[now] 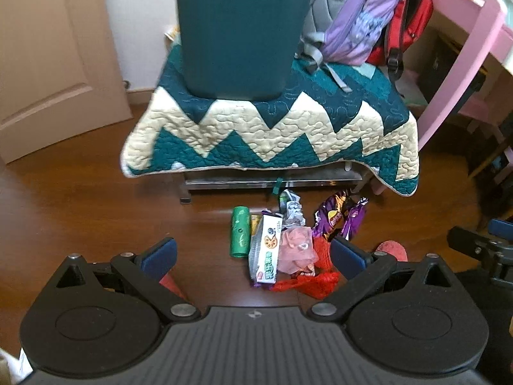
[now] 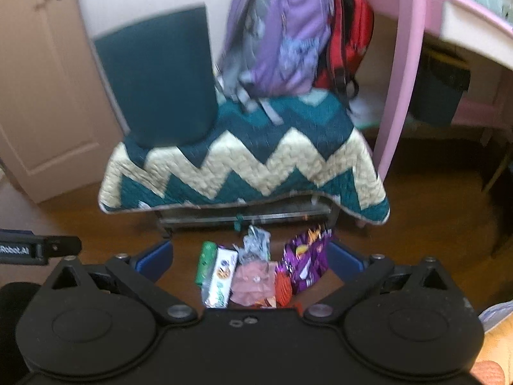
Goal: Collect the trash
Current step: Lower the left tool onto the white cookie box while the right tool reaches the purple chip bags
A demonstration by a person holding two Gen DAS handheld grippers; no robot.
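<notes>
A pile of trash lies on the wooden floor in front of a quilt-covered bench: a green roll, a white snack box, crumpled silver foil, a pink wrapper, red mesh and purple wrappers. A dark teal bin stands on the bench. My left gripper is open and empty above the pile. My right gripper is open and empty, with the green roll, snack box, pink wrapper and purple wrappers between its fingers. The right wrist view is blurred.
The bench carries a teal and cream zigzag quilt, a purple backpack and a red backpack. A pink desk stands at the right and a door at the left. The other gripper shows at the right edge.
</notes>
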